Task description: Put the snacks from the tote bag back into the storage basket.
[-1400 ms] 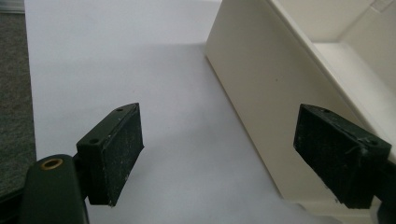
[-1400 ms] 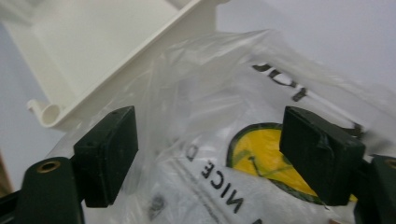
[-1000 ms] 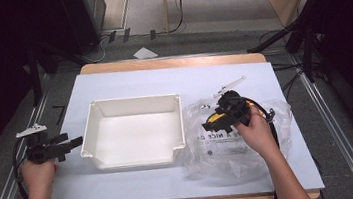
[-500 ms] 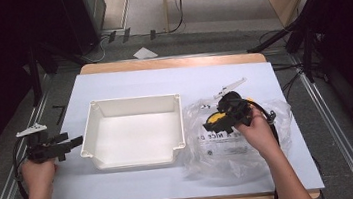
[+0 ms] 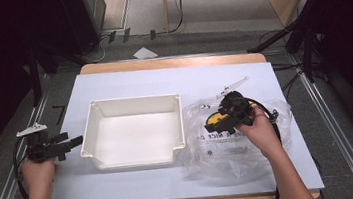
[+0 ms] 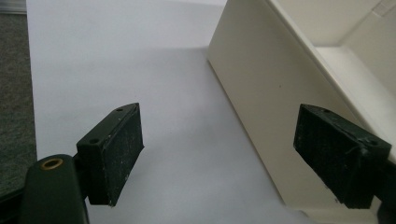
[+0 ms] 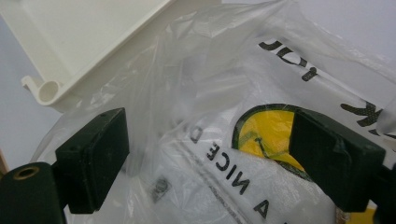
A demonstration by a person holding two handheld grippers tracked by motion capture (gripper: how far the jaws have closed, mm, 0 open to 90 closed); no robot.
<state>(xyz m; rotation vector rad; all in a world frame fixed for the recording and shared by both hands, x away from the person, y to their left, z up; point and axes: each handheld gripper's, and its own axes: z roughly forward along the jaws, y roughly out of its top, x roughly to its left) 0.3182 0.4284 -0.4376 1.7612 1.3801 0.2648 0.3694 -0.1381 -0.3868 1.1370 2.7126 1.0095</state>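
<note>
**Right gripper open over the plastic bag, left gripper waiting by the tray**

The crumpled clear plastic bag with black lettering and a yellow round print [image 5: 229,141] lies flat on the pale blue table top [image 5: 127,82], on the right half, its left edge touching or just overlapping the right wall of the white rectangular plastic tray [image 5: 132,129]. Your right gripper [image 5: 219,123] hovers over the bag's upper part, near the yellow print; its jaws have just been opening and now stand wide, with loose film [image 7: 205,93] under and between them, though you can't quite tell from the right gripper view whether the pads [image 7: 95,156] brush it. Your left gripper [image 5: 69,143] sits at the table's left edge, pointing at the tray's left wall [image 6: 261,93], jaws spread apart with nothing held; one pad [image 6: 338,158] is just beside that wall
</note>
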